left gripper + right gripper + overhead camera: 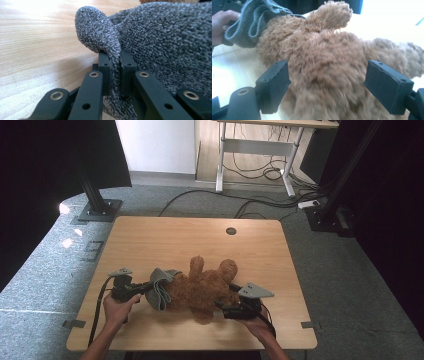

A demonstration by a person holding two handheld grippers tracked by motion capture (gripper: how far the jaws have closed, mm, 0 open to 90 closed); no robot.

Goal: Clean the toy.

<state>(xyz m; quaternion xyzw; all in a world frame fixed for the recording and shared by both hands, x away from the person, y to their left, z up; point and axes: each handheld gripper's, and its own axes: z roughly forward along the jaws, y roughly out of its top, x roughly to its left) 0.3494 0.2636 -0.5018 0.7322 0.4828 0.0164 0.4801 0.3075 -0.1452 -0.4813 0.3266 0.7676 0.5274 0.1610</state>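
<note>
Grey knit cap (160, 37) pinched by left gripper (115, 72) hides bear's (324, 65) head; right gripper (327, 85) gapes.

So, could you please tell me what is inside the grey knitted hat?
The grey hat sits over one end of the brown teddy bear, probably its head. The hat covers that end, so its face cannot be seen. The left gripper pinches the hat's edge.

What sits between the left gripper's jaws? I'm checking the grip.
A fold of the grey knitted garment, pinched by the left gripper, as the left gripper view shows.
</note>
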